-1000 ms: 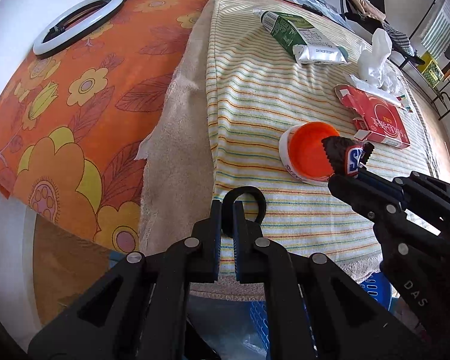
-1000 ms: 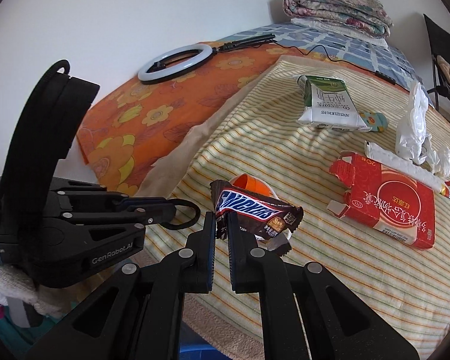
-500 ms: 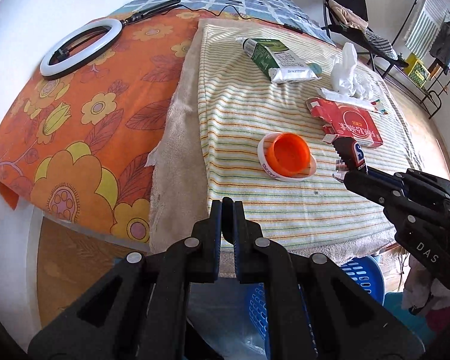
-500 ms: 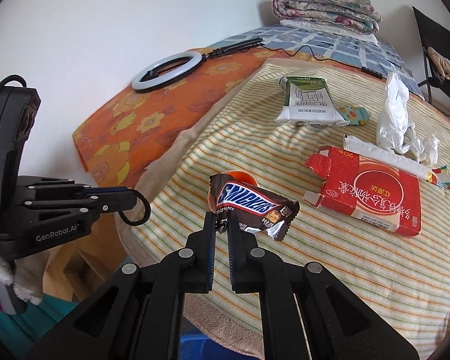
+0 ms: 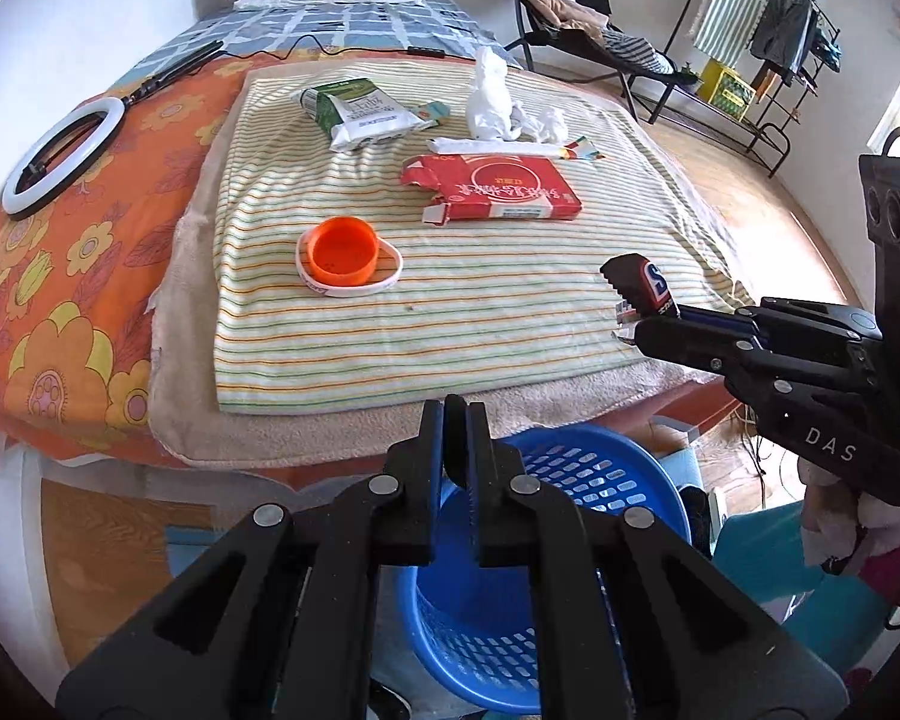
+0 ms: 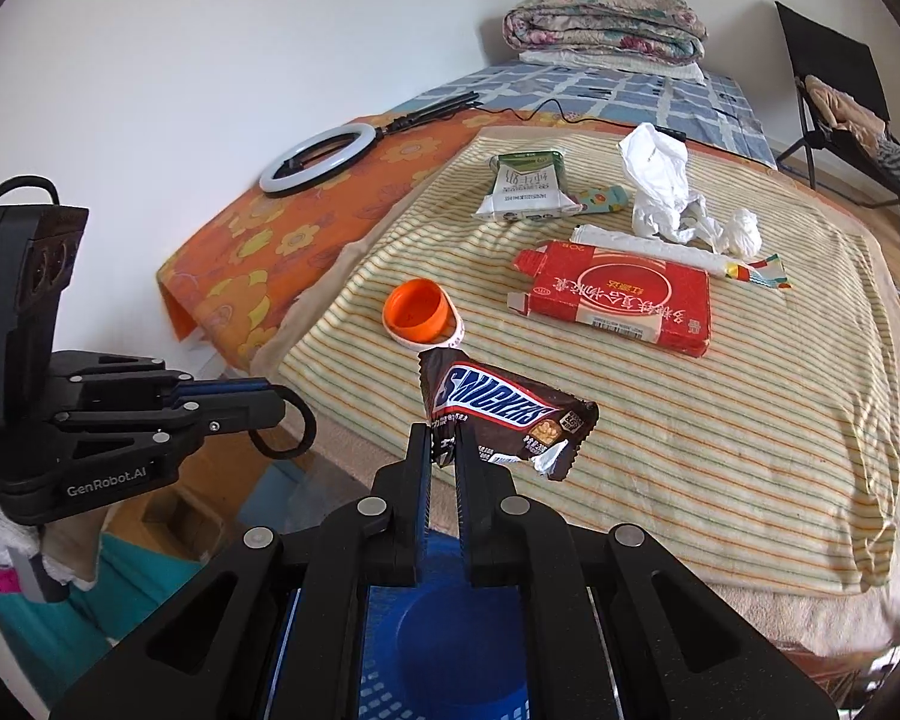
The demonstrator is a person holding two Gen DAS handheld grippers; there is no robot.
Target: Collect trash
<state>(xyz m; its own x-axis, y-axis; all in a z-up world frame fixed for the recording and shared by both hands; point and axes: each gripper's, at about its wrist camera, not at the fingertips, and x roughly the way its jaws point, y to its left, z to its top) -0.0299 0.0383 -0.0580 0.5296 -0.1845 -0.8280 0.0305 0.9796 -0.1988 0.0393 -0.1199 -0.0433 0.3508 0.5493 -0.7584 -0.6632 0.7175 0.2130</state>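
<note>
Right tongs [image 6: 443, 450] pinch the crinkly brown Snickers wrapper [image 6: 504, 414] over the blue plastic basket [image 5: 576, 480] for dropping; left tongs [image 5: 455, 420] pressed together on a thin black loop [image 6: 288, 423].

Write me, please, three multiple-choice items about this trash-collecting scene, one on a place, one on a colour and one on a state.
1. Where does the orange cap lie?
A. on the striped towel
B. in the basket
C. on the chair

2. What colour is the basket beside the bed?
A. green
B. blue
C. white

3. How is the right hand-held gripper?
A. wide open and empty
B. shut on the red box
C. shut on the Snickers wrapper

Answers: 1 A, the cap sits on the towel beside a white ring; 2 B, its perforated wall is blue; 3 C, the fingers pinch the wrapper's edge, held in the air.
</note>
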